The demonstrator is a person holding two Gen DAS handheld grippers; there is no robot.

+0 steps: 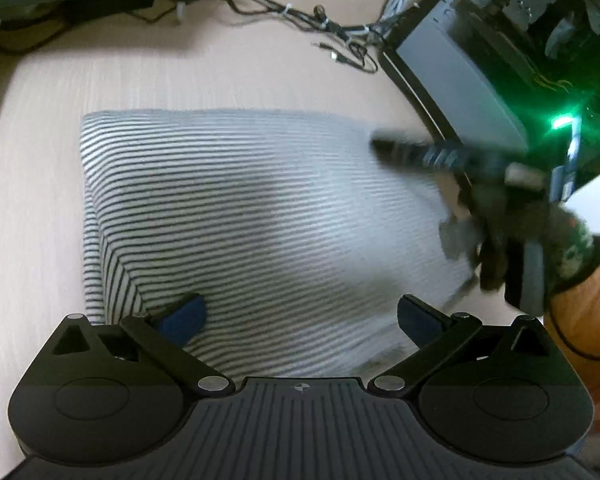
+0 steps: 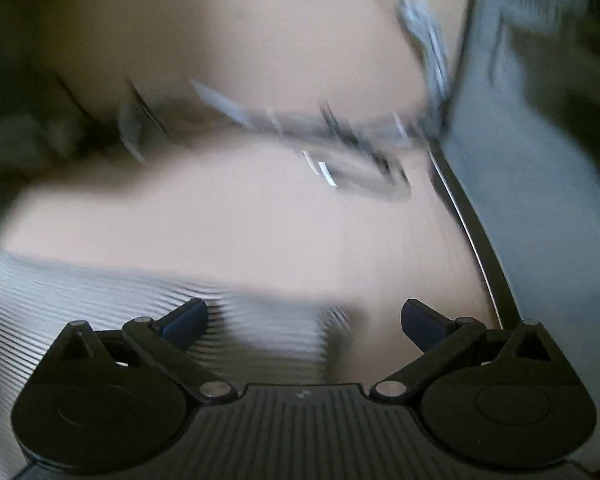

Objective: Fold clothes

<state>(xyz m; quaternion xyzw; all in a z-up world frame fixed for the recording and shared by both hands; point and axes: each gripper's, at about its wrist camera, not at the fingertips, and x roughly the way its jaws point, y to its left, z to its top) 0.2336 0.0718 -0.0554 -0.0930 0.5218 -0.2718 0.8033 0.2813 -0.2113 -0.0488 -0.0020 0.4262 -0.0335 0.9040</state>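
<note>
Striped garment lies folded flat on pale surface, centre frame, stripes running left-right. Left gripper directly over near edge, fingers apart, empty. Right gripper blurred, fingers apart, empty, garment at lower left.

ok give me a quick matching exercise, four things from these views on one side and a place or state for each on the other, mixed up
Things:
1. striped garment
2. left tool
3. computer case
4. cable bundle

Places or states:
A. standing at the right, side open, green light glowing inside
B. lying on the table at the far side, beyond the garment
C. folded into a rectangle, flat on the table
D. open, holding nothing, over the near edge of the garment

Pairs: 1-C, 2-D, 3-A, 4-B
</note>
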